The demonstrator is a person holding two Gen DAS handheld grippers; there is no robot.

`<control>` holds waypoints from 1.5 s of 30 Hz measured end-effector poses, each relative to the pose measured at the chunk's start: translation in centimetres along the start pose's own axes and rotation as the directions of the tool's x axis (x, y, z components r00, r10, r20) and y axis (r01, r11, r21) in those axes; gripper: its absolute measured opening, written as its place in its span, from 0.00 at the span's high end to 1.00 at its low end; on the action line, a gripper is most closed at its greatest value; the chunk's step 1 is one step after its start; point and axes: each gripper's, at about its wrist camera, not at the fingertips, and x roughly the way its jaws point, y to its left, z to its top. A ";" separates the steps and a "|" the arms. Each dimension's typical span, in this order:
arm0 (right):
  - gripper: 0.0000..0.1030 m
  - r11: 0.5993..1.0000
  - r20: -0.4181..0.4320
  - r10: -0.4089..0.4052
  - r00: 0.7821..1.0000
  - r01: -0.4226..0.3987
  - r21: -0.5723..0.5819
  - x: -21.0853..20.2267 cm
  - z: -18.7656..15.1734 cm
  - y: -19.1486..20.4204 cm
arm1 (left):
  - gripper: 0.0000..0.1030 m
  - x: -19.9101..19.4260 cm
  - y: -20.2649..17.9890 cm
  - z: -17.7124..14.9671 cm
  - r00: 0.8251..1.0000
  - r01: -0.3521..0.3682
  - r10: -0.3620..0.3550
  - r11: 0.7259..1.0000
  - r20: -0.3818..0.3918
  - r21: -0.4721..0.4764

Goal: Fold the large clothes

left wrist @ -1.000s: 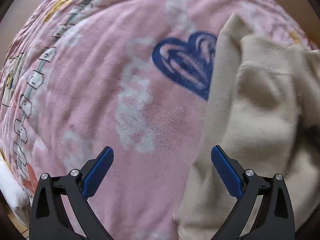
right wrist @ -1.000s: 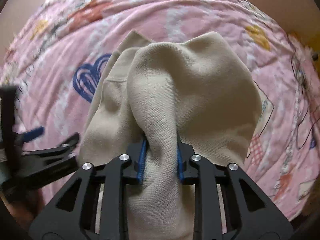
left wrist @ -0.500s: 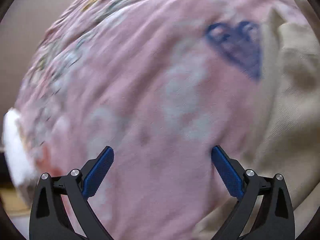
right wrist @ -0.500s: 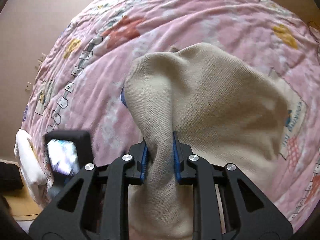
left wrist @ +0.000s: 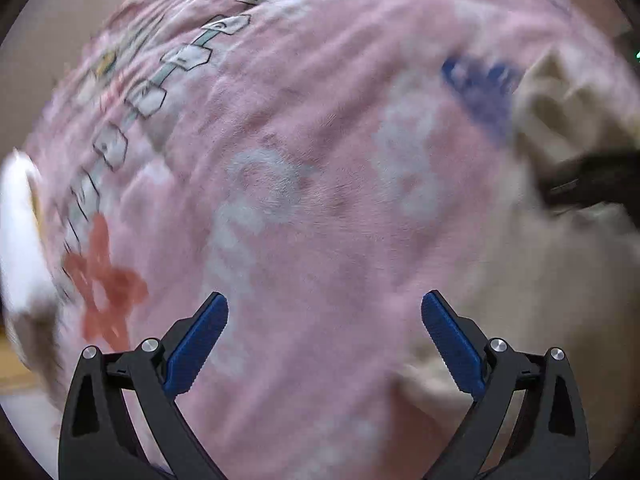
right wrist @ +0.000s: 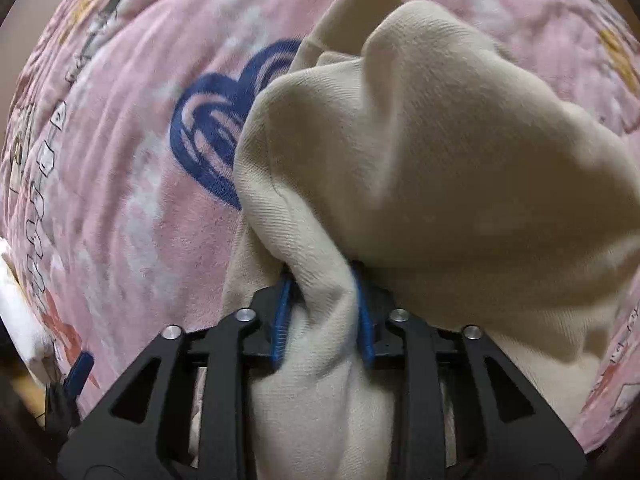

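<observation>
A cream knit garment [right wrist: 440, 152] lies bunched on a pink patterned blanket [right wrist: 132, 184]. My right gripper [right wrist: 322, 304] is shut on a fold of the garment, which drapes over and hides the fingertips. In the left wrist view the garment [left wrist: 532, 272] lies at the right, blurred. My left gripper [left wrist: 324, 336] is open and empty, above the pink blanket [left wrist: 304, 184] to the left of the garment. The right gripper shows there as a dark blurred shape [left wrist: 592, 180] at the right edge. The left gripper's blue pad [right wrist: 78, 372] shows at the lower left of the right wrist view.
A blue heart print [right wrist: 216, 128] on the blanket lies beside the garment's left edge. A white object [left wrist: 16, 232] sits at the blanket's left edge. A beige wall [left wrist: 48, 40] lies beyond the blanket.
My right gripper has come down closer to the blanket with the garment still held. My left gripper has swung left, away from the garment, and stays open.
</observation>
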 end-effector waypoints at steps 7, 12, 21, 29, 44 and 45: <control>0.42 0.991 -0.051 0.137 0.989 -0.137 0.005 -2.4 1.4 -1.1 | 0.07 -0.5 -6.0 -0.8 0.986 0.149 -0.143 0.986 -0.087 0.071; 0.42 0.941 0.175 0.321 0.931 -0.335 0.052 -9.8 -0.2 -5.4 | 0.06 -0.5 -8.8 -2.8 0.998 0.054 -0.050 0.989 -0.027 0.140; 0.94 0.922 0.426 0.327 0.844 -0.383 0.052 -15.4 -12.6 -10.8 | 0.06 0.3 -10.1 -4.3 0.994 -0.107 0.105 0.971 0.021 0.212; 0.98 0.908 0.456 0.272 0.847 -0.383 0.169 -8.0 -22.4 -10.6 | 0.06 0.4 -9.6 -5.4 0.982 -0.186 0.182 0.941 0.040 0.284; 1.00 0.889 0.566 0.158 0.809 -0.366 0.275 -5.5 -23.1 -9.7 | 0.15 -4.9 -16.8 -0.1 0.979 -0.187 0.138 0.898 0.148 0.399; 1.00 0.877 0.588 0.172 0.790 -0.395 0.274 -6.0 -23.8 -9.7 | 0.15 -3.8 -17.2 0.0 0.972 -0.225 0.174 0.886 0.158 0.405</control>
